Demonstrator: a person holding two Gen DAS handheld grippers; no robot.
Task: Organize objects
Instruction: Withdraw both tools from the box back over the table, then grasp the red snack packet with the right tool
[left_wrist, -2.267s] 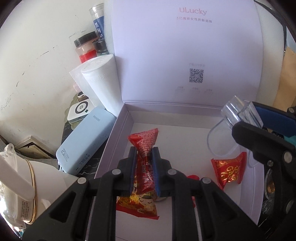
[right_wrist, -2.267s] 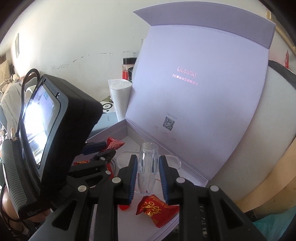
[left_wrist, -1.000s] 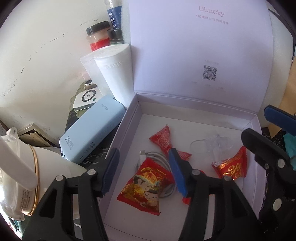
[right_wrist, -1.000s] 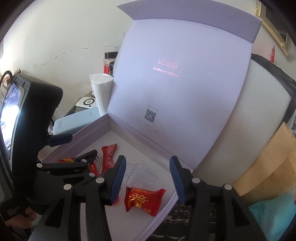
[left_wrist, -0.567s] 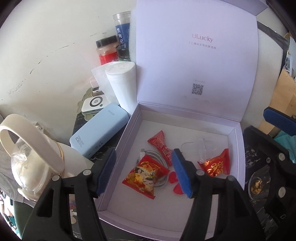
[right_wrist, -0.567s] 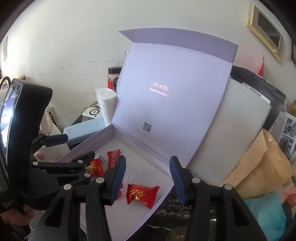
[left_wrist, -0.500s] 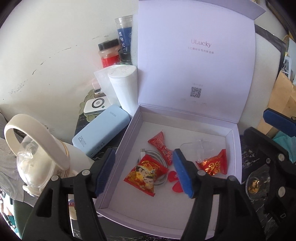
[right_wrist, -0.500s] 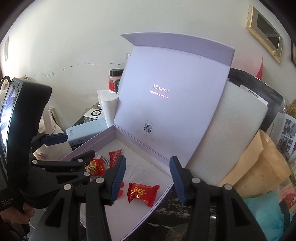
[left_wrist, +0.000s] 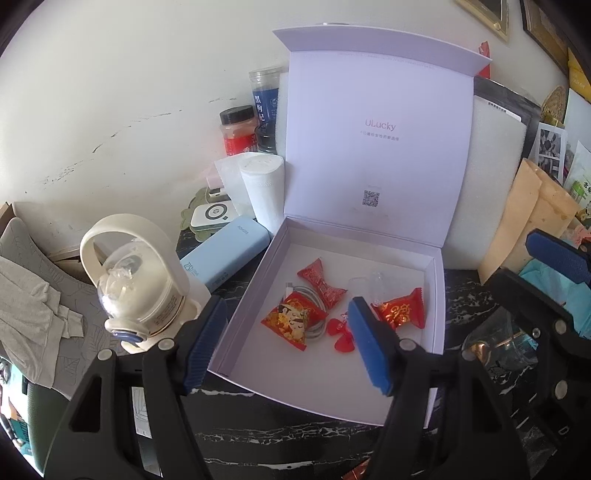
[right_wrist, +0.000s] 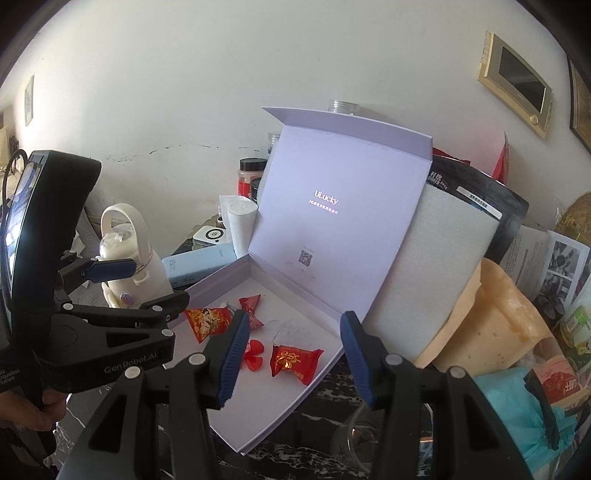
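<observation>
A black marble-patterned tabletop (left_wrist: 280, 435) carries everything. The open lilac box (left_wrist: 236, 332) stands in its middle. Left of the box lie a pale blue power bank (left_wrist: 225, 256) and a cream kettle-shaped bottle (left_wrist: 140, 291). Behind the power bank stands a white paper roll (left_wrist: 264, 190), touching the box lid. Right of the box sits a glass jar (left_wrist: 506, 343).

Above the open lilac box (left_wrist: 255, 280), the left tool (left_wrist: 286, 345) hangs empty with its jaws opening, while inside the box lie red candies (left_wrist: 400, 308), a snack packet (left_wrist: 291, 321), a white cable (left_wrist: 295, 291) and clear plastic (left_wrist: 373, 286).
</observation>
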